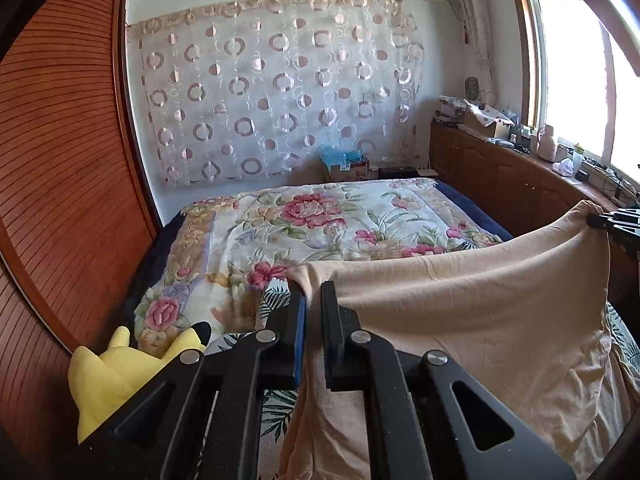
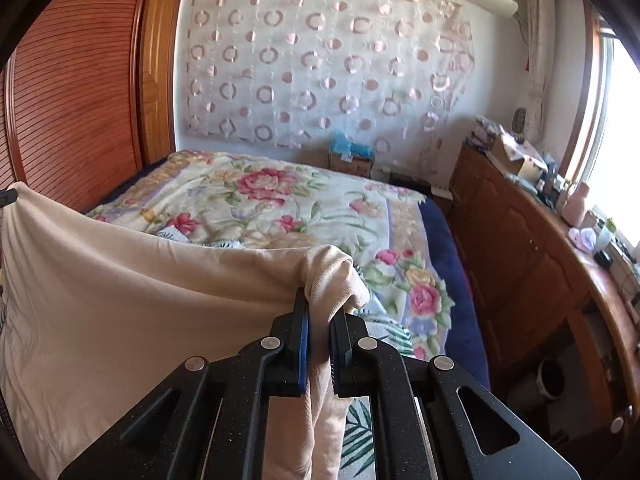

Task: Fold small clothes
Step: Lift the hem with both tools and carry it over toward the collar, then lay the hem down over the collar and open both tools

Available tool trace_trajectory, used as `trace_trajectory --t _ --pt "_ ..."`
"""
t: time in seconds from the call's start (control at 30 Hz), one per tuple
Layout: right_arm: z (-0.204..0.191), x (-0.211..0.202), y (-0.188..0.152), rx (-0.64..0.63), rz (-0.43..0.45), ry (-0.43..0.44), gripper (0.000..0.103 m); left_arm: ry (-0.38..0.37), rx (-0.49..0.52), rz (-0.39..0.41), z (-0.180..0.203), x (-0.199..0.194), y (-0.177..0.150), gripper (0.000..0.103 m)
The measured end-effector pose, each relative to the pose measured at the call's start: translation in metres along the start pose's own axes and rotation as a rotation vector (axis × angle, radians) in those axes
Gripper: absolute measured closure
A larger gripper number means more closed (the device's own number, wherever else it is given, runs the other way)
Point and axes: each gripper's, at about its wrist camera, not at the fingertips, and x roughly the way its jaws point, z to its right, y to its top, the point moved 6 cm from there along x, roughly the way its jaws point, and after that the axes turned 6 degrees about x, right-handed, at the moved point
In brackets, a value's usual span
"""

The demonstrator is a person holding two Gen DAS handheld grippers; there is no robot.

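Indoors, floral quilt (image 1: pixel 320 220) on bed, circle-patterned curtain (image 1: pixel 276 84), wooden cabinets (image 2: pixel 516 240).

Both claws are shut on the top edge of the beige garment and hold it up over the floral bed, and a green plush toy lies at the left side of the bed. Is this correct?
Not entirely. The plush toy is yellow, not green, as the left wrist view shows. The rest holds: the left claw and the right claw are each shut on the top edge of the beige garment, held up over the floral bed.
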Motion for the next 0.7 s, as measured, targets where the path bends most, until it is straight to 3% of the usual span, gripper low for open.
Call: trace_trajectory --t 0.1,0.13,0.17,0.3,0.33,0.5,0.7 --pt "-0.003 -0.003 -0.001 0.035 -0.022 0.012 0.095 -0.013 -0.006 -0.040 0.002 0.006 -0.003 0.091" --pt "-0.002 -0.002 0.001 0.049 -0.036 0.016 0.092 -0.029 -0.020 -0.059 0.002 0.008 -0.004 0.083" --pt "0.002 0.005 -0.001 0.059 -0.047 0.012 0.089 -0.050 -0.030 -0.075 0.003 0.010 -0.005 0.067" --pt "0.009 -0.005 -0.005 0.079 -0.014 -0.010 0.059 -0.094 -0.019 -0.048 0.011 -0.006 -0.007 0.039" --pt "0.010 -0.010 -0.010 0.087 -0.018 -0.007 0.058 -0.109 -0.014 -0.046 0.014 -0.012 -0.009 0.025" --pt "0.004 -0.046 -0.053 0.102 -0.031 0.062 0.057 -0.144 0.011 -0.064 0.027 -0.036 -0.034 0.022" --pt "-0.001 -0.072 -0.110 0.119 -0.115 0.133 0.057 -0.174 0.032 -0.160 0.041 -0.043 -0.088 0.022"
